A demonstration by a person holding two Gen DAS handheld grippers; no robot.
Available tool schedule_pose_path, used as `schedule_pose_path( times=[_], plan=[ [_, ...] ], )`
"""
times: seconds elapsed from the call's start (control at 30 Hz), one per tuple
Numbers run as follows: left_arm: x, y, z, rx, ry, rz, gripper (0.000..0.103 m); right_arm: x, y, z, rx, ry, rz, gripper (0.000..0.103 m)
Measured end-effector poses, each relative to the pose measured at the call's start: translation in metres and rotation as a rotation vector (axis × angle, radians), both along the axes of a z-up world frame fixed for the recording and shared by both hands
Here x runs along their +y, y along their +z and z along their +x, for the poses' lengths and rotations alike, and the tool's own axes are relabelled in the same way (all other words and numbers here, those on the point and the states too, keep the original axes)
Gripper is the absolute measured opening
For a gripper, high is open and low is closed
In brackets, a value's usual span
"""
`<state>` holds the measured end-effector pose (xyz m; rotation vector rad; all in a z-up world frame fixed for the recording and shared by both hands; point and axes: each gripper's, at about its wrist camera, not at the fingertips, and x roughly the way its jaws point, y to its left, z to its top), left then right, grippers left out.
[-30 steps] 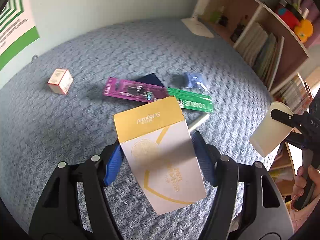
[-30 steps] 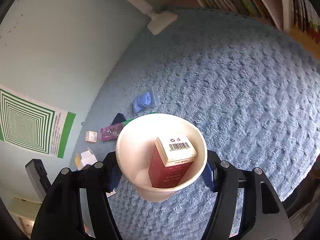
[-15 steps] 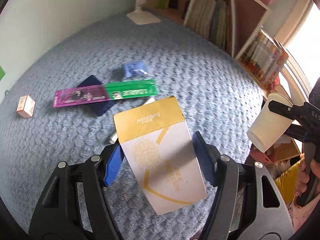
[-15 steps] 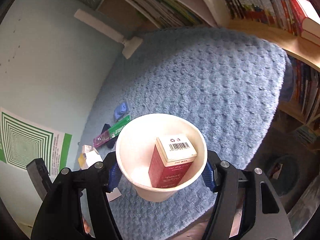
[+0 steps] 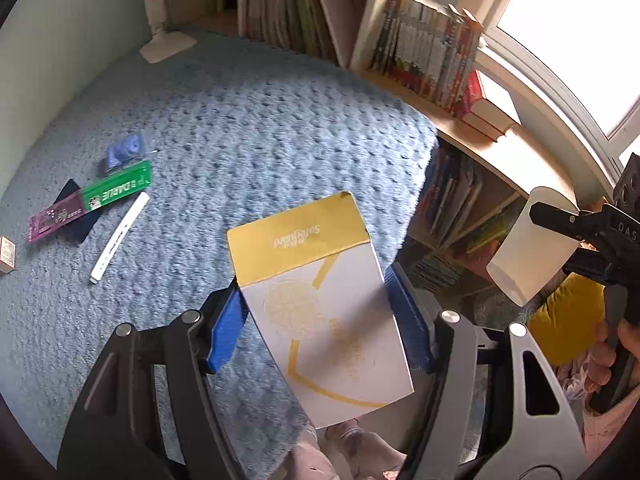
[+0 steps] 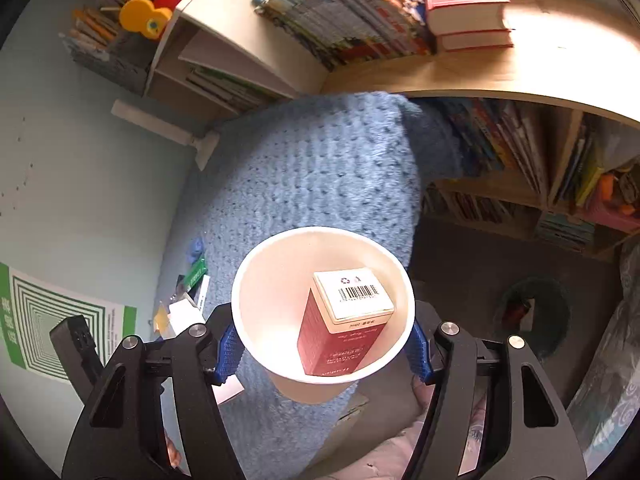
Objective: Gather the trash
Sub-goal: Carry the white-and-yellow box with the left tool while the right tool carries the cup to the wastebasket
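My left gripper is shut on a white and yellow Safeguard box, held above the blue blanket. My right gripper is shut on a white paper cup with a red carton standing inside it. The cup also shows in the left wrist view at the right, off the blanket's edge. On the blanket at the left lie a green packet, a purple packet, a white pen, a blue wrapper and a small box.
Bookshelves full of books stand beyond the blanket, with a wooden ledge under a window. A dark round bin sits on the floor at the right. A white lamp base rests at the blanket's far edge.
Both grippers have swung right and away from the litter, toward the blanket's edge and the bookshelves. The floor and bin have come into the right wrist view. Both grips are unchanged.
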<state>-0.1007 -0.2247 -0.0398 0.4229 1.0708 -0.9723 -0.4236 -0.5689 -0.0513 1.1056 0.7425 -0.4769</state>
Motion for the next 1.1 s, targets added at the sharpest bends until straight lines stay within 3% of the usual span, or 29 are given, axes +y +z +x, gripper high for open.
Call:
schedule_pose_path(
  times=[0.23, 0.63, 1.1],
  plan=[
    [-0.041, -0.003, -0.066, 0.003, -0.115, 0.018, 0.064, 0.001, -0.008, -0.062, 0.012, -0.097, 0.024, 0.065],
    [-0.102, -0.032, -0.17, 0.015, -0.32, 0.086, 0.064, -0.011, -0.05, -0.168, 0.042, -0.248, 0.104, 0.065],
    [-0.139, -0.094, -0.241, 0.075, -0.484, 0.204, 0.064, -0.012, -0.119, -0.225, 0.082, -0.329, 0.211, 0.065]
  ],
)
